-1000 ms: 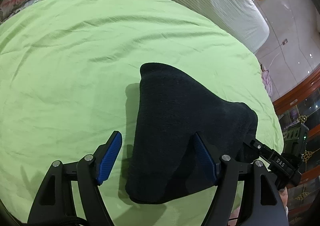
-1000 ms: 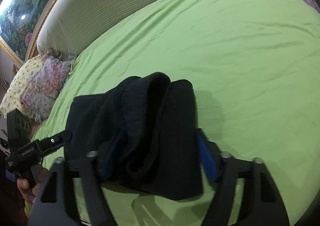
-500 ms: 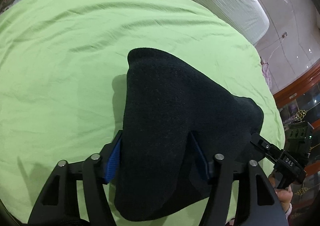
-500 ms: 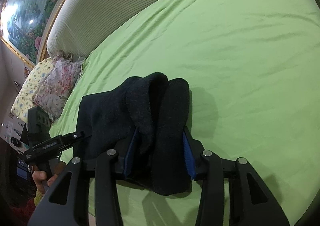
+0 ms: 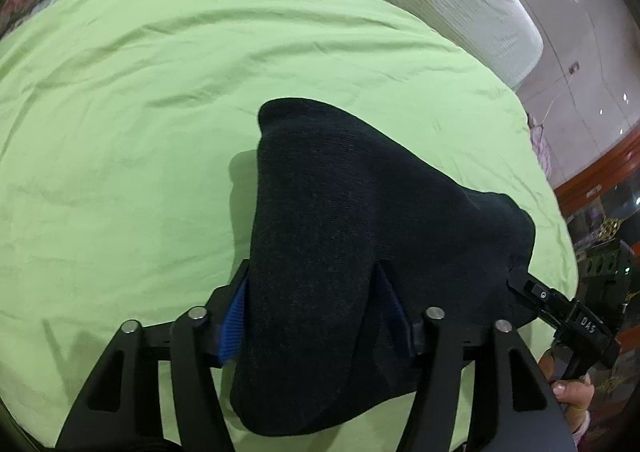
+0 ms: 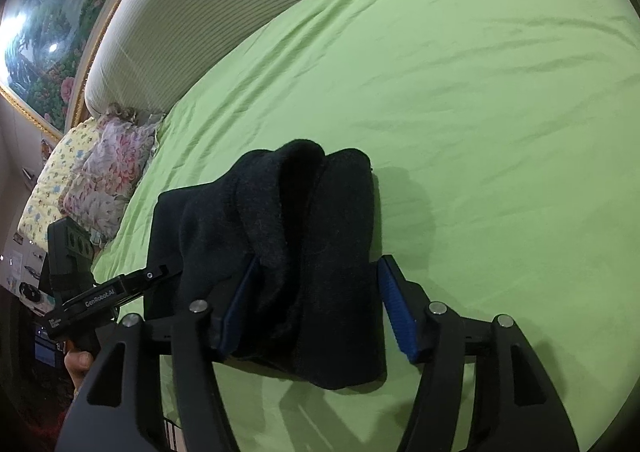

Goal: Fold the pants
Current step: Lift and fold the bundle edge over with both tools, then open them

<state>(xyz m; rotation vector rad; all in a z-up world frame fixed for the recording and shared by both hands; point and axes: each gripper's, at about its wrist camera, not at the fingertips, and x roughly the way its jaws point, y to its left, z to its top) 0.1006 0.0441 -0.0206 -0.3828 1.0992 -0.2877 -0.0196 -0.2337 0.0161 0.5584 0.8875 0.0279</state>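
While both grippers reached in from the near edge, a bundle of black pants (image 5: 340,252) sat folded on a bed covered by a light green sheet (image 5: 140,112). Seen through the left wrist camera, the left gripper (image 5: 316,316) was clamped on the near end of the pants, its blue pads (image 5: 232,328) pressed into the dark cloth on either side. At the far right of that view, the right gripper (image 5: 516,276) touched the fabric's right edge, held by a hand (image 5: 572,400).

Seen through the right wrist camera, the pants (image 6: 288,252) lay in thick stacked layers, with a rolled fold on top. The right gripper (image 6: 316,308) straddled the bundle with its jaws parted; the left pad (image 6: 240,308) lay against the cloth, while the right pad (image 6: 396,312) stood just clear of it. Floral pillows (image 6: 108,172) lay beside a pale ribbed headboard (image 6: 224,0).
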